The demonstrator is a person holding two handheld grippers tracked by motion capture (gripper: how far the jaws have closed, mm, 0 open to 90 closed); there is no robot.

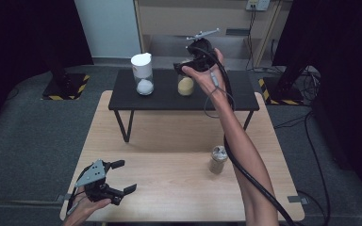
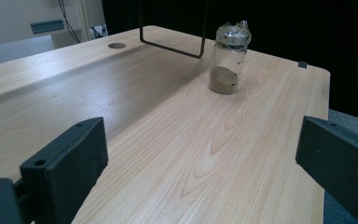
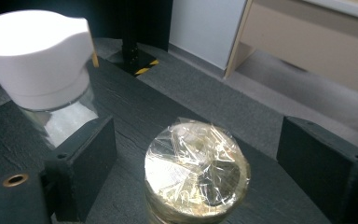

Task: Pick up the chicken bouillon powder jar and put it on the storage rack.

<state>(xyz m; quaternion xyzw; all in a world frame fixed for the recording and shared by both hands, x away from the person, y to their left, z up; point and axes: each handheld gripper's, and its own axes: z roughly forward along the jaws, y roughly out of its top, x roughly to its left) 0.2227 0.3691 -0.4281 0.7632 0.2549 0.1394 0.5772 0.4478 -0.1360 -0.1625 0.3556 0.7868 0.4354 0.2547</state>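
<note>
Up close, my right hand (image 1: 206, 66) covers most of the jar with yellow powder (image 1: 185, 86) in the high view, so its plastic-wrapped top shows clearly just in the right gripper view. That jar stands on the black raised shelf (image 1: 160, 96), near the white-lidded jar (image 1: 142, 74), whose lower half is cut off in the right gripper view. My right gripper (image 3: 196, 154) is released: its 2 jaws stand wide on either side of the wrapped top, not pressing it. My left gripper (image 1: 118, 178) rests low over the wooden table (image 1: 169, 141), jaws spread, holding nothing. A third wrapped jar (image 1: 218, 159) stands on the table.
</note>
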